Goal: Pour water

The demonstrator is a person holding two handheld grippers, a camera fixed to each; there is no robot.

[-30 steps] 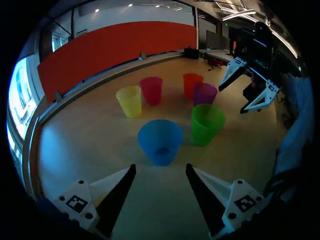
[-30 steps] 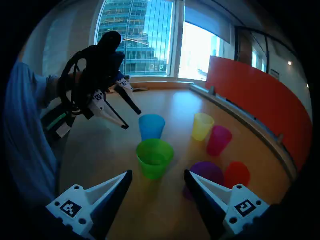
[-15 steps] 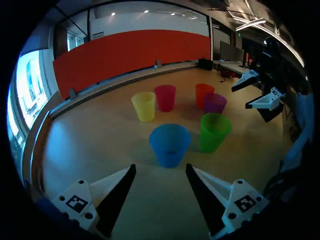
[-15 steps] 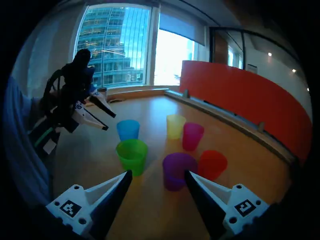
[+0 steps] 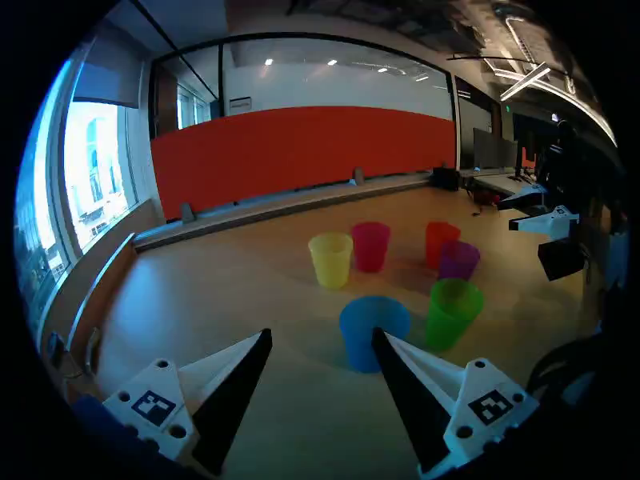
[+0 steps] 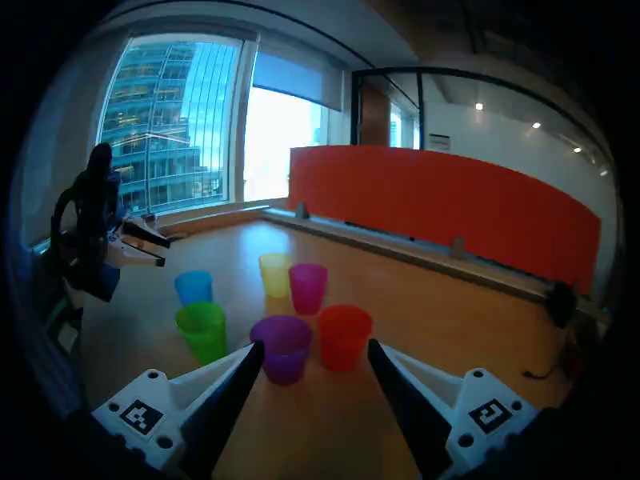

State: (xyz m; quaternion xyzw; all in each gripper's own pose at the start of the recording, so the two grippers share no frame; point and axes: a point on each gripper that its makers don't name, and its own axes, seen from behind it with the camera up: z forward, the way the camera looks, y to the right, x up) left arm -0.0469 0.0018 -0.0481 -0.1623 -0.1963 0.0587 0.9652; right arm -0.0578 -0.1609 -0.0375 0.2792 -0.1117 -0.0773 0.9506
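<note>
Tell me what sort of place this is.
Likely an open-plan city office: tall windows looking onto glass towers, a long orange partition, and desks at the far end.

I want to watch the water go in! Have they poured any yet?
Nothing looks done: no cup is lifted, and water in them can't be made out. In hand: nothing; the left tongs and right tongs are open and empty. To do: grab a cup, maybe the blue cup or purple cup, and pour.
</note>
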